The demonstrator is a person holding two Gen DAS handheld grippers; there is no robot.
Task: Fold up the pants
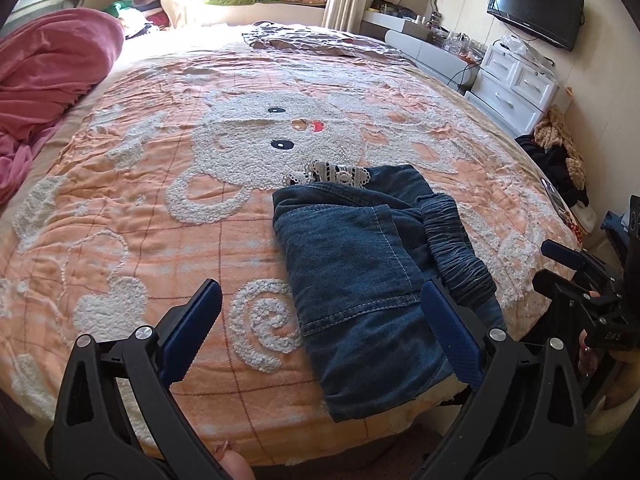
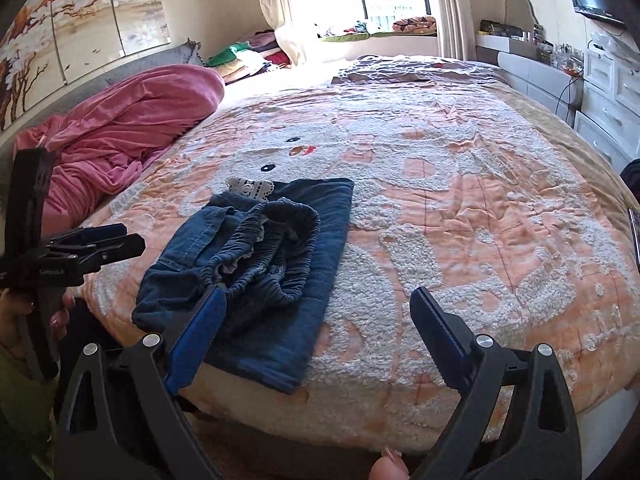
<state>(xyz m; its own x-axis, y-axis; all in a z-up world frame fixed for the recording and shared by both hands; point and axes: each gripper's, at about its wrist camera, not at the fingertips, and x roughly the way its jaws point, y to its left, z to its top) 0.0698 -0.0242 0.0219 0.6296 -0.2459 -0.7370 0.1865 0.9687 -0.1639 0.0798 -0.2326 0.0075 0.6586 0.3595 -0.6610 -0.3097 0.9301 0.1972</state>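
Note:
Dark blue denim pants point(image 1: 360, 272) lie folded into a compact bundle near the front edge of the bed, with the elastic waistband point(image 1: 456, 248) on top at the right and white lace trim point(image 1: 328, 174) at the far end. They also show in the right wrist view point(image 2: 256, 264). My left gripper point(image 1: 320, 308) is open and empty, just in front of the pants, held above the bed edge. My right gripper point(image 2: 318, 312) is open and empty, to the right of the pants. Each gripper shows in the other's view: the right one point(image 1: 576, 276), the left one point(image 2: 96, 244).
The bed carries an orange and white cartoon quilt point(image 1: 160, 184). A pink blanket point(image 1: 48, 72) is heaped at the left. A brown pillow point(image 1: 312, 38) lies at the far end. White drawers point(image 1: 516, 84) and a wall TV point(image 1: 536, 8) stand at the right.

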